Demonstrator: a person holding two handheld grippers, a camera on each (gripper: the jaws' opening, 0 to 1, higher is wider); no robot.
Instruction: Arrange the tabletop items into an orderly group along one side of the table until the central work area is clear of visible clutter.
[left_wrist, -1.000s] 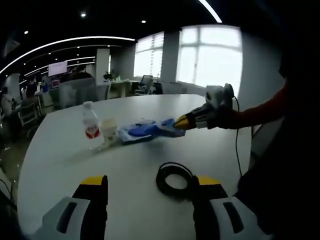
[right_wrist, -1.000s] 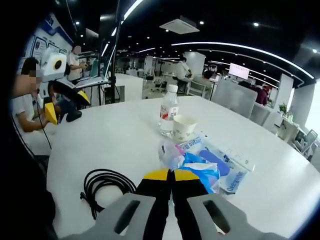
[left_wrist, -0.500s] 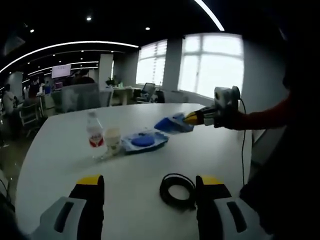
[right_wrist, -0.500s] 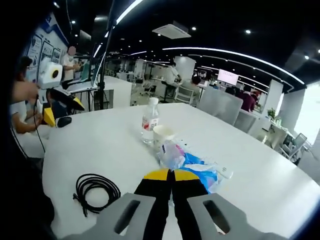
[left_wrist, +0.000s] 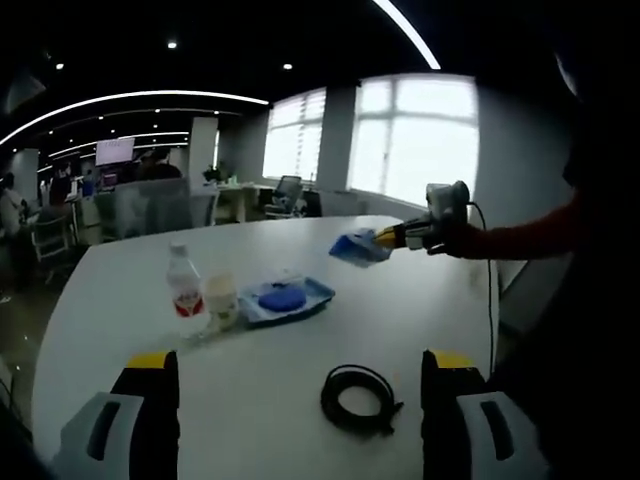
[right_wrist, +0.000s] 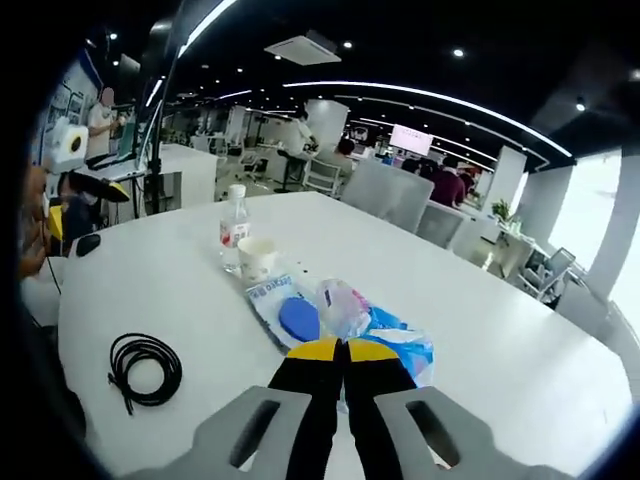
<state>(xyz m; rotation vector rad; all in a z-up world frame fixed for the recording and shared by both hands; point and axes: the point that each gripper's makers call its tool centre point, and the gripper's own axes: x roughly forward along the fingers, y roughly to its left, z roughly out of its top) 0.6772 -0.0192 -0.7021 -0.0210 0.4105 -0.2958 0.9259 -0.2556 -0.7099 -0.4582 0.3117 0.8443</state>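
On the white table (left_wrist: 110, 300) a water bottle (left_wrist: 183, 292), a paper cup (left_wrist: 221, 300) and a flat blue pack (left_wrist: 286, 298) stand close together. A coiled black cable (left_wrist: 358, 399) lies nearer, between my left gripper's (left_wrist: 300, 362) wide-open jaws. My right gripper (left_wrist: 392, 236) holds a crumpled blue plastic bag (left_wrist: 357, 247) in the air to the right of the pack. In the right gripper view my right gripper (right_wrist: 345, 350) is shut on the bag (right_wrist: 385, 328), above the pack (right_wrist: 290, 316), with the cup (right_wrist: 257, 260), bottle (right_wrist: 233, 229) and cable (right_wrist: 145, 362) to its left.
My left gripper (right_wrist: 80, 205) shows at the far left, past the table's (right_wrist: 500, 350) edge. Office chairs (right_wrist: 395, 195), desks and several people sit beyond the table. Bright windows (left_wrist: 420, 140) stand behind the right arm's red sleeve (left_wrist: 525, 230).
My right gripper has lifted the blue bag off the flat pack and carried it up and away. My left gripper's jaws stand wider apart, and its view has drawn back from the cable.
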